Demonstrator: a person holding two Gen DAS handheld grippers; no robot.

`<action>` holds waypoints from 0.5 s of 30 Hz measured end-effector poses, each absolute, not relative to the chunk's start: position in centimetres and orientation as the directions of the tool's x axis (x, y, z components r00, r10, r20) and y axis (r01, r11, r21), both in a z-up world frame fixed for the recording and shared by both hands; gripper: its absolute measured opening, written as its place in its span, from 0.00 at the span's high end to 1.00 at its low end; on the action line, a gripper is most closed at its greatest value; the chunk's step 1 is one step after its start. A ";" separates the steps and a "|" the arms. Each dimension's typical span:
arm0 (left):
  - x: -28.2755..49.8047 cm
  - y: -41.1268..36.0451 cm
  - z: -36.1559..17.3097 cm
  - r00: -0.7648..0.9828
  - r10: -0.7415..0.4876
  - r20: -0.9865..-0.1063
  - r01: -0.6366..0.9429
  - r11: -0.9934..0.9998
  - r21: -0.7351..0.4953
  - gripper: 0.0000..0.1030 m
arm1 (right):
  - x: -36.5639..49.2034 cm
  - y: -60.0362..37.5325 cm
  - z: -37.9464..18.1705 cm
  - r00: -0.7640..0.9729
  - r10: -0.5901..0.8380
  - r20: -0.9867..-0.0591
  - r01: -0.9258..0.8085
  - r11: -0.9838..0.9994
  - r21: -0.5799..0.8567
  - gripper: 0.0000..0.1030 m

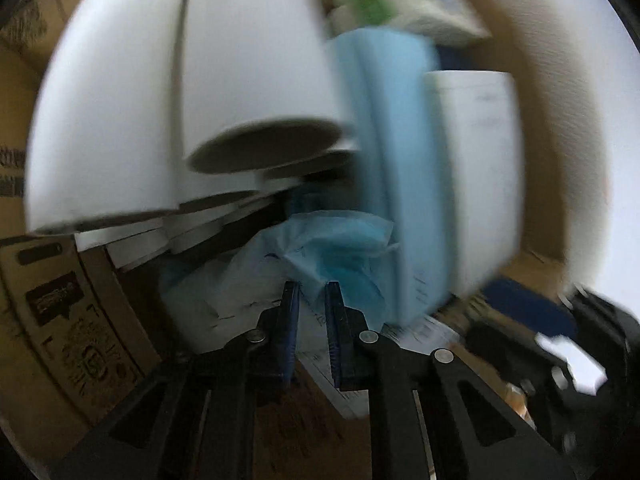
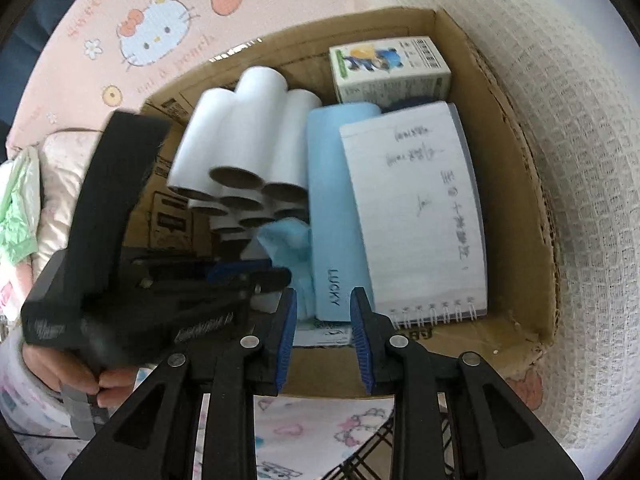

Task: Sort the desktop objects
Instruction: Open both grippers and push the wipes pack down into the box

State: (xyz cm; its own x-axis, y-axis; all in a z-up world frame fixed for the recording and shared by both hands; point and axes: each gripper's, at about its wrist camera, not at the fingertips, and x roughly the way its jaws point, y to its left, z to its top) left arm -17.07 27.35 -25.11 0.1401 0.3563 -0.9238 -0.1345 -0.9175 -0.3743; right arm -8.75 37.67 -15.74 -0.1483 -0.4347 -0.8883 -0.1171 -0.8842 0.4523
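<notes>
Left wrist view only: heavy blur; the left gripper [image 1: 312, 292] is deep inside the cardboard box [image 1: 72, 320], its tips just over a crumpled blue bag [image 1: 340, 248] on the box floor.
Right wrist view only: the whole box from above, sitting on a pink cartoon-cat cloth [image 2: 152, 36]; a white knit blanket [image 2: 568, 160] lies along its right edge; a hand [image 2: 68, 372] grips the left tool's handle.
Left gripper: jaws narrow, nearly together; blur hides whether the pads pinch the bag, so I cannot tell if anything is held.
Right gripper [image 2: 324, 308]: jaws a little apart, nothing between them, above the box's near edge.
Rolls [image 2: 248, 148]: white tubes with brown cores, stacked along the box's left side; about eight core ends show, the exact count is unclear.
Blue case [image 2: 332, 208]: one, lying in the middle of the box, marked "LUCKY".
Notebook [image 2: 420, 216]: one, spiral-bound, leaning by the box's right wall; handwritten lines, not readable.
Small carton [image 2: 388, 68]: one, at the far right corner, cartoon figure printed on it; text too small.
Cloth writing: partly readable, "peach".
</notes>
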 end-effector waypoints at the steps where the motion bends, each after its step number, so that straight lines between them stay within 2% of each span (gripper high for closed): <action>1: -17.2 27.5 -25.9 0.167 0.358 -0.918 -0.114 -0.918 -0.379 0.86 | -8.6 37.7 -15.9 -0.147 -0.432 -0.890 -0.120 -0.885 0.450 0.76; 7: -17.7 28.4 -27.4 0.231 0.314 -0.921 -0.038 -0.943 -0.331 0.86 | -8.2 38.4 -16.4 -0.134 -0.397 -0.908 -0.143 -0.899 0.414 0.76; 11: -17.8 29.7 -27.8 0.260 0.283 -0.923 -0.072 -0.948 -0.311 0.84 | -8.2 38.3 -16.9 -0.108 -0.401 -0.910 -0.137 -0.900 0.414 0.76; 14: -17.5 28.9 -27.3 0.263 0.347 -0.900 -0.037 -0.929 -0.369 0.70 | -8.1 38.2 -16.5 -0.100 -0.400 -0.911 -0.134 -0.902 0.410 0.76; 15: -17.4 28.4 -26.9 0.262 0.369 -0.892 -0.016 -0.922 -0.387 0.61 | -8.2 38.0 -16.5 -0.099 -0.402 -0.910 -0.139 -0.900 0.412 0.76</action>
State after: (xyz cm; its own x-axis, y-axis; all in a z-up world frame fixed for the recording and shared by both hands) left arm -17.40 28.40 -26.88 0.2617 0.3693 -0.8917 -0.0156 -0.9222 -0.3865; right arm -8.24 38.02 -16.47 -0.0993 -0.4017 -0.9104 -0.1385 -0.9004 0.4124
